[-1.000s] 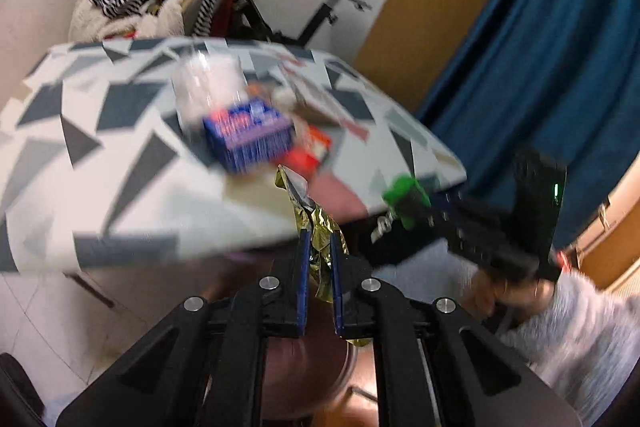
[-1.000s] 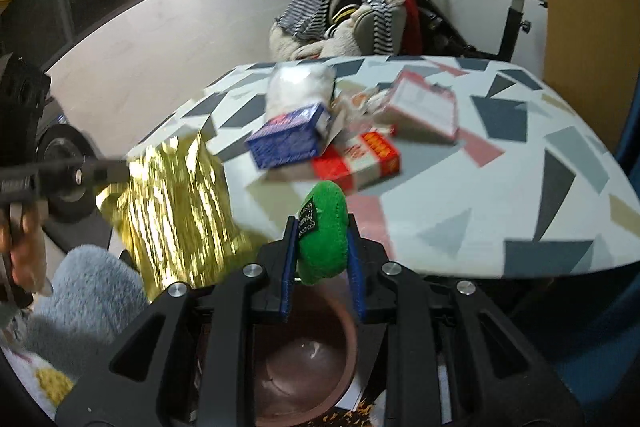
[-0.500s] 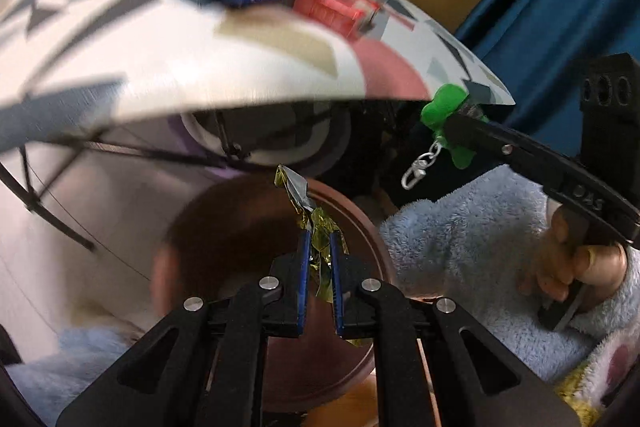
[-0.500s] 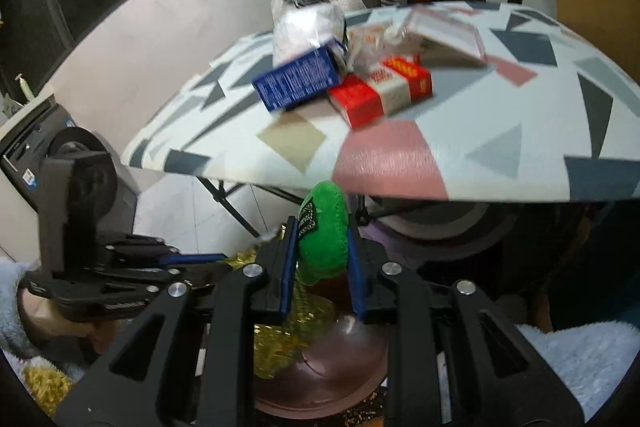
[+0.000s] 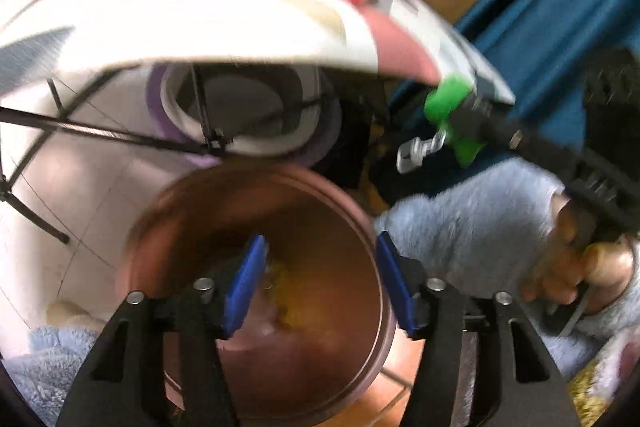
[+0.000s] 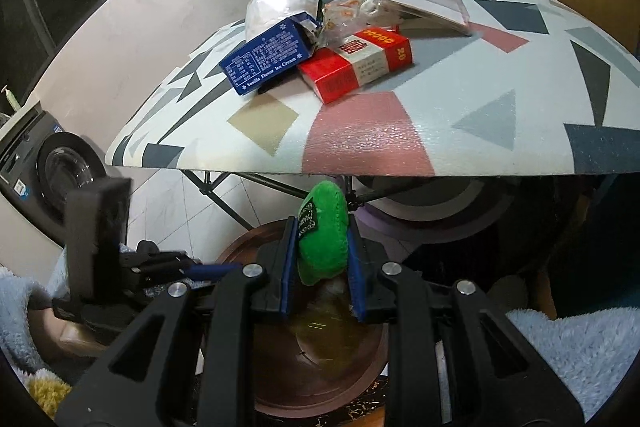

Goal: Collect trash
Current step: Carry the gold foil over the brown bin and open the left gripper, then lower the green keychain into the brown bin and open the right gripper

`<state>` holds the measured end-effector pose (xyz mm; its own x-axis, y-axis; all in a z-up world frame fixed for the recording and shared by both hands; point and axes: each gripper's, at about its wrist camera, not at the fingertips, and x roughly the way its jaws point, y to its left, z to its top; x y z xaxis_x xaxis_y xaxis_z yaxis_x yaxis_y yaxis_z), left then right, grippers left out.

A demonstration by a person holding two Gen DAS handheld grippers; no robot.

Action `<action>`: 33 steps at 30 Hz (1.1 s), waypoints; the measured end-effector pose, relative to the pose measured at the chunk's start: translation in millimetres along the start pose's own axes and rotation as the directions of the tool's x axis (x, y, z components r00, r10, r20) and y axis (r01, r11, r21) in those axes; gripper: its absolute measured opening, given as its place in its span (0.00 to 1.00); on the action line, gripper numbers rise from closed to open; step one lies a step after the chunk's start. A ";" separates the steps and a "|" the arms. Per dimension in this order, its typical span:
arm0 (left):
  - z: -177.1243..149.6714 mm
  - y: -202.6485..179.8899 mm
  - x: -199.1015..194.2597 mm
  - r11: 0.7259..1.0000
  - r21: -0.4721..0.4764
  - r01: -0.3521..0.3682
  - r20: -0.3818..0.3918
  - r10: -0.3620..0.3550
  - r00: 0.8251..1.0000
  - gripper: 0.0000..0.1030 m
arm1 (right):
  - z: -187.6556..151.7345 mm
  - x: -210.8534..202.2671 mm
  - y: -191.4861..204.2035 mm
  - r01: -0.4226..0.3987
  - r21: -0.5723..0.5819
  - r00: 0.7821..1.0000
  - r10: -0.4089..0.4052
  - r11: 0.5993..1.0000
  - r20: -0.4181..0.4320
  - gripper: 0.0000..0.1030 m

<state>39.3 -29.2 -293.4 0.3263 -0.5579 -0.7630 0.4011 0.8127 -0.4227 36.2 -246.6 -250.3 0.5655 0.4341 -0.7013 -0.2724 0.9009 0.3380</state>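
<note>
The left gripper [image 5: 320,279] hangs low over the brown bin [image 5: 360,211] with its blue-padded fingers spread wide and nothing between them; down inside the bin lies a gold wrapper [image 5: 288,291] (blurred, so its shape is hard to make out). The right gripper [image 6: 322,247] sits just beside it, also above the bin's rim, its jaws pressed closed around a green plush toy [image 6: 324,227] whose metal clasp [image 5: 420,151] dangles below. Above both, on the patterned table [image 6: 360,135], the rest of the litter sits in a heap well apart from the bin: a blue ice cream box [image 6: 272,57], a red carton [image 6: 358,63] touching it, a crumpled white bag [image 6: 280,7] behind, and a clear plastic case [image 6: 424,5].
</note>
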 end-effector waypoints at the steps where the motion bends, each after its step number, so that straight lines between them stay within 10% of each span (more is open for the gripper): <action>1: 1.2 -0.3 -7.4 1.000 -0.003 -0.011 0.028 0.011 1.000 0.65 | 0.1 0.5 0.1 0.001 -0.002 1.000 -0.001 1.000 -0.004 0.25; 4: 3.8 -5.7 -41.9 0.999 -0.024 -0.031 0.148 0.034 0.988 0.80 | -1.9 5.6 3.6 0.007 -0.022 1.000 -0.007 1.000 -0.025 0.25; 12: -6.0 -42.1 -111.6 0.962 0.096 -0.256 0.421 0.194 0.886 0.92 | -10.1 42.1 28.6 0.019 -0.126 0.992 -0.034 0.992 -0.120 0.25; 33: 2.2 15.4 -117.4 0.929 -0.146 -0.341 0.430 0.370 0.823 0.92 | -61.8 119.8 65.9 -0.011 -0.355 0.910 -0.137 0.935 -0.391 0.28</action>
<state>9.1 48.4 -209.2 0.7854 -0.2315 -0.5740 0.1366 0.9694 -0.2040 37.9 -135.1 -350.8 0.2480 0.2715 -0.9299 -0.5373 0.8373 0.1011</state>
